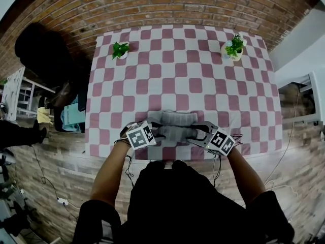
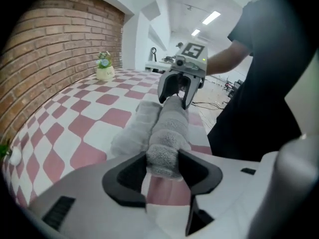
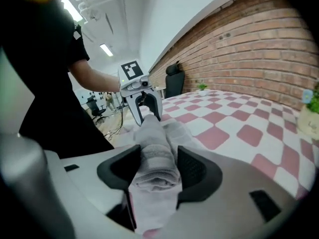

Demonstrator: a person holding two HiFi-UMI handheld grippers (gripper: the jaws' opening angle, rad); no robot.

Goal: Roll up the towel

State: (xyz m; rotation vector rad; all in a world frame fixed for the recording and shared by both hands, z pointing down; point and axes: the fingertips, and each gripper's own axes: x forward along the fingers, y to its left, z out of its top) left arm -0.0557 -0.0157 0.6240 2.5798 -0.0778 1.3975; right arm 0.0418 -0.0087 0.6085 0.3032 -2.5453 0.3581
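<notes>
Towel: the grey terry-cloth towel (image 1: 175, 127) lies at the near edge of the table, right in front of the person. Its near part is wound into a tight roll, and the rest lies as a flatter fold just beyond, touching the roll.
Left gripper: the left gripper (image 2: 163, 166) is clamped on the roll's left end, its black pads pressing into the pile on both sides.
Right gripper: the right gripper (image 3: 154, 169) is clenched on the opposite end, with the coiled layers showing between its pads.
Span: the roll runs straight from one gripper to the other, parallel to the table's near edge.
Table: a rectangular table under a red-and-white checked cloth (image 1: 183, 70), with a red brick wall (image 2: 60, 44) along its far side.
Plants: two small green potted plants in pale pots — one at the far-left corner (image 1: 120, 49), one at the far-right (image 1: 234, 47), both well apart from the towel.
Person: black shirt, bare forearms reaching to each gripper.
</notes>
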